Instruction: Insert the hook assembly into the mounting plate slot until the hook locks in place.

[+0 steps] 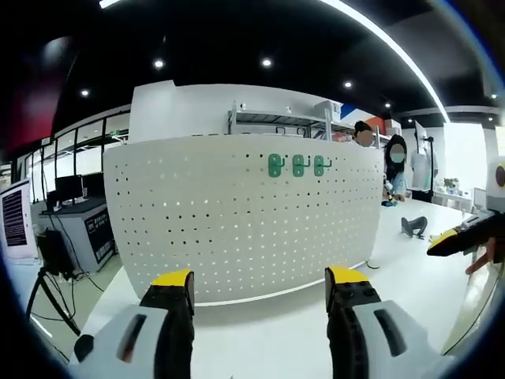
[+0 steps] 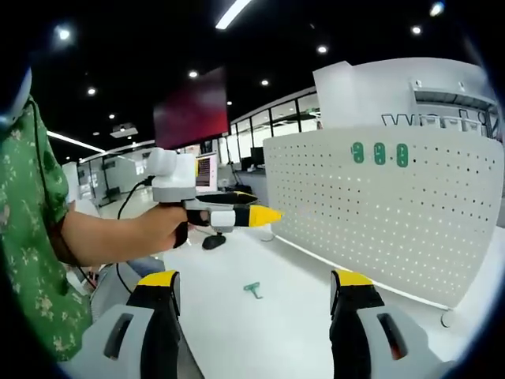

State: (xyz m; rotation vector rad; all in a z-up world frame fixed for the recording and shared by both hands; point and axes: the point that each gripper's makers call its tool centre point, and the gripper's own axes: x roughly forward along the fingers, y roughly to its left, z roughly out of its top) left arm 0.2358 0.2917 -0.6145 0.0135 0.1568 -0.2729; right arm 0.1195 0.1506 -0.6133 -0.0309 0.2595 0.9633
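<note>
Left gripper view looks straight at a white pegboard [image 1: 237, 221] standing upright on the white bench [image 1: 276, 339]. Three green hooks [image 1: 298, 165] sit side by side in a row near the board's top edge, a little right of its middle. The left tool [image 1: 260, 288] hangs in front of the board with its yellow-tipped jaws spread wide and nothing between them. At the far right edge of this view the right tool [image 1: 454, 239] pokes in, yellow tip pointing toward the board, with fingers [image 1: 483, 260] showing beneath it. A dark small object [image 1: 413, 227] lies on the bench past the board's right end; I cannot make out what it is. People stand in the background near shelving.

From the right gripper view, the right tool [image 2: 256, 292] is likewise released, jaws well apart and empty. On the bench [image 2: 260, 332] ahead of them, well apart from the pegboard [image 2: 394, 213], lies a loose green hook assembly [image 2: 252, 290], untouched by either tool. The three mounted hooks [image 2: 379, 153] show high on the board. The left tool [image 2: 256, 215] comes in from the left, held by a hand [image 2: 162, 229] on a bare forearm, with a green patterned sleeve [image 2: 31, 237] at the edge. Its yellow tip hangs in the air above the bench.
</note>
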